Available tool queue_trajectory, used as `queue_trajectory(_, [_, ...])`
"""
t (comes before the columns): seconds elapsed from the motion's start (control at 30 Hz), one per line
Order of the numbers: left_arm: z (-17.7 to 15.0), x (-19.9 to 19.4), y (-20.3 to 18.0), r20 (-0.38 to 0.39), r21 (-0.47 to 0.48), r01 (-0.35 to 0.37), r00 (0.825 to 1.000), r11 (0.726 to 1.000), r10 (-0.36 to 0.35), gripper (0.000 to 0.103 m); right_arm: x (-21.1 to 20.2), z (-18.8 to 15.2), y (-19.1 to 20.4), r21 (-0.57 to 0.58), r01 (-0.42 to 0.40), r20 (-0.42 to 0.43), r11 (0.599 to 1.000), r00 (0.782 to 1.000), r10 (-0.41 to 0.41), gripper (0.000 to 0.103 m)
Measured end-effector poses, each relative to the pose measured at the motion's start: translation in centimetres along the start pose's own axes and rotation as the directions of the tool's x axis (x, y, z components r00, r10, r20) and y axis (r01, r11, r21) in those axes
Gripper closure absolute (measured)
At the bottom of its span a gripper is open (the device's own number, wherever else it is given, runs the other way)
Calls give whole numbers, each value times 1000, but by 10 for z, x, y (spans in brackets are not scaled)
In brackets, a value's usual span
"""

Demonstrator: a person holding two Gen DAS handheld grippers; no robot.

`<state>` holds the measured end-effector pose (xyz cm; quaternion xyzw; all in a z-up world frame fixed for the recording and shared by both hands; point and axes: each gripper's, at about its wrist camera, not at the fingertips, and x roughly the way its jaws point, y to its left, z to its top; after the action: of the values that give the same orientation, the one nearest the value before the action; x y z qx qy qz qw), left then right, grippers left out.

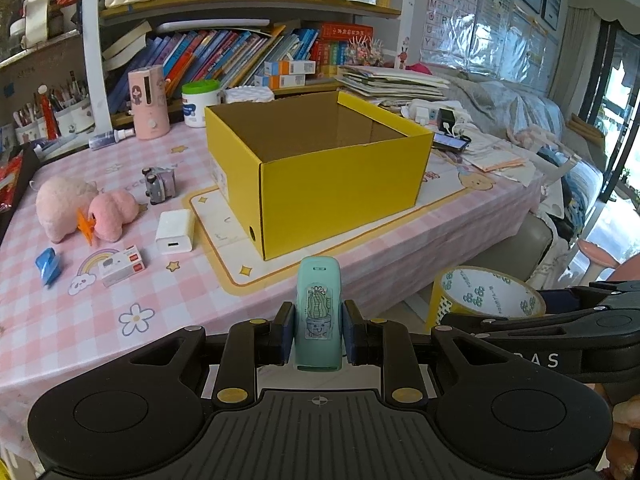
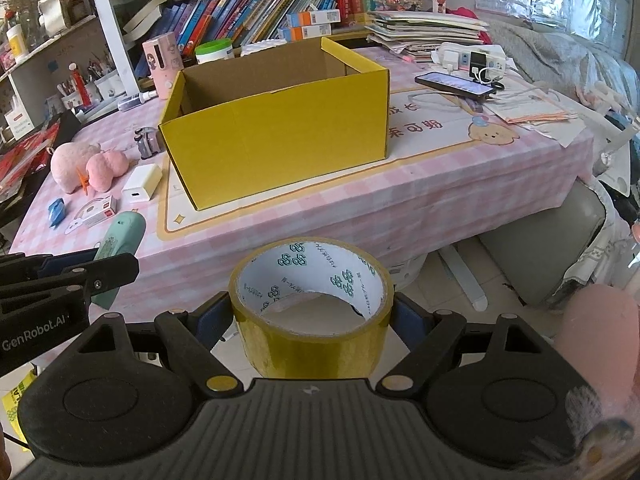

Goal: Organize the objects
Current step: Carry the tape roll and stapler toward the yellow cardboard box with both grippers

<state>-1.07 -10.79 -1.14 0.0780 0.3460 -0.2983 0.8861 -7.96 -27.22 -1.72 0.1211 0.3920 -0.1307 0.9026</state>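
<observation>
Left tongs (image 1: 318, 334) clamp mint stapler (image 1: 318, 316), right tongs (image 2: 312, 320) grip tape roll (image 2: 312, 304), off table's near edge; carry both clear over yellow box (image 1: 320, 184) rim before releasing.

"GenRobot.AI" on the left gripper (image 2: 114, 270); alphabet letters on the wall chart (image 1: 450, 4).

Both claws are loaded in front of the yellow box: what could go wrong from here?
1. The mint stapler is pinched only near its base, so it might pivot out of the left claw.
2. The tape roll could slip from the right claw before reaching the yellow box.
</observation>
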Motion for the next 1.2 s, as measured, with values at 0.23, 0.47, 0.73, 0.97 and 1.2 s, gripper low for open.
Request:
queue_trajectory(0.23, [3,5,-4,4,0,-2,1000,1000,2,80,5,8,-2,-19,-3,0,1000,1000,3,20])
queue_trajectory(0.47, [10,13,-6,5,-2,-7,1000,1000,7,80,11,14,-4,-27,-6,-1,1000,1000,6,20])
queue_trajectory(0.73, [20,21,-1,19,-33,-3,1000,999,4,80,22,30,-6,-49,-17,-5,999,1000,17,20])
queue_trajectory(0.97, [36,29,1,67,-56,5,998,998,-1,80,33,50,-7,-80,-38,6,996,999,38,20])
queue_trajectory(1.2, [58,42,-1,113,-68,4,994,998,4,80,45,76,-18,-88,-61,24,994,998,64,20])
